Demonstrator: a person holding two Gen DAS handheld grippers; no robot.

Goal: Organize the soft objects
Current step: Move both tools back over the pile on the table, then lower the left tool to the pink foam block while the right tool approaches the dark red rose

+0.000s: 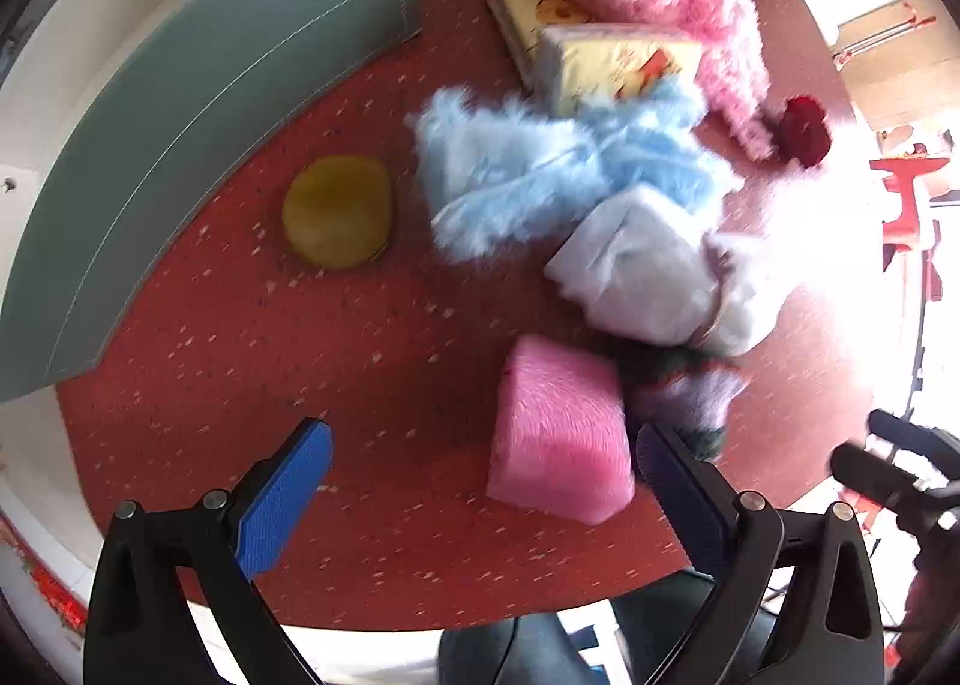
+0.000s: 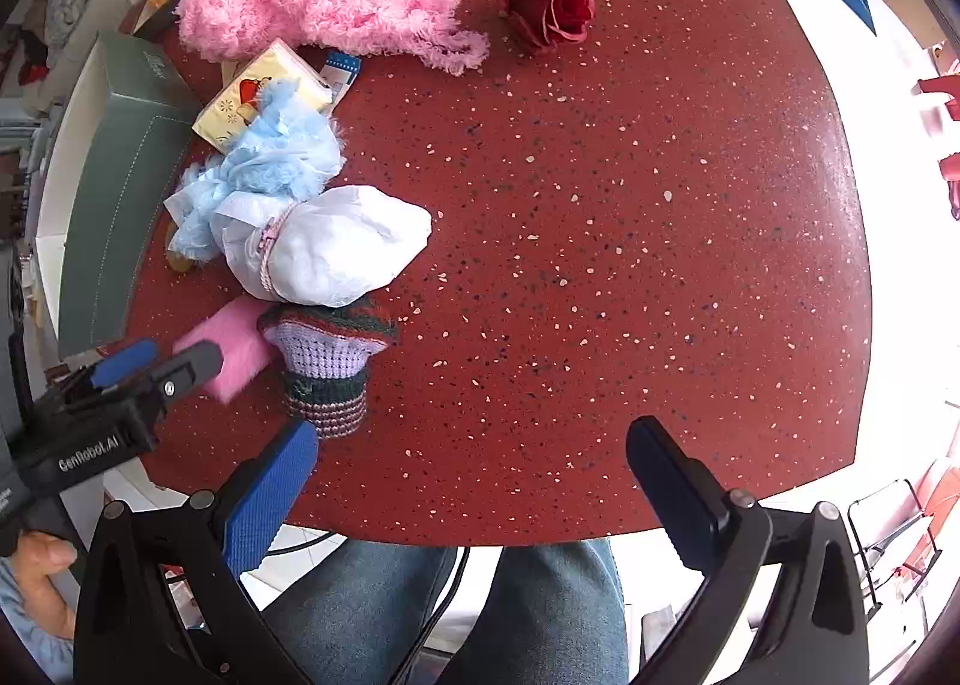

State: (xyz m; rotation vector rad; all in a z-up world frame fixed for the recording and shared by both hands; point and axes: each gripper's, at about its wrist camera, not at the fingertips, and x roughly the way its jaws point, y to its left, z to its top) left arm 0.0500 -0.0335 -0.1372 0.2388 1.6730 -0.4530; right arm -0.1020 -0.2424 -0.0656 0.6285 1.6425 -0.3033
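My left gripper (image 1: 483, 481) gapes wide, empty, by the pink block (image 1: 561, 430) – lined up to grab. Right gripper (image 2: 471, 475) also wide, empty, parked over bare table (image 2: 600, 205).

left wrist: low, close, looks down over surface (image 1: 240, 385) | right wrist: higher, beside it at 3 o'clock | shared: white bundle (image 1: 642, 265) (image 2: 336, 253), pink block (image 1: 558, 433) (image 2: 234, 349)

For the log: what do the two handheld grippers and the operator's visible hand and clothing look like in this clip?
Both the left gripper and right gripper have black angular finger arms with silver rivets, one blue textured pad and one darker pad. Seen from the right wrist view, the left unit's black body carries white "GenRobot.AI" lettering. A bare hand grips its handle; a light blue sleeve and blue jeans show.
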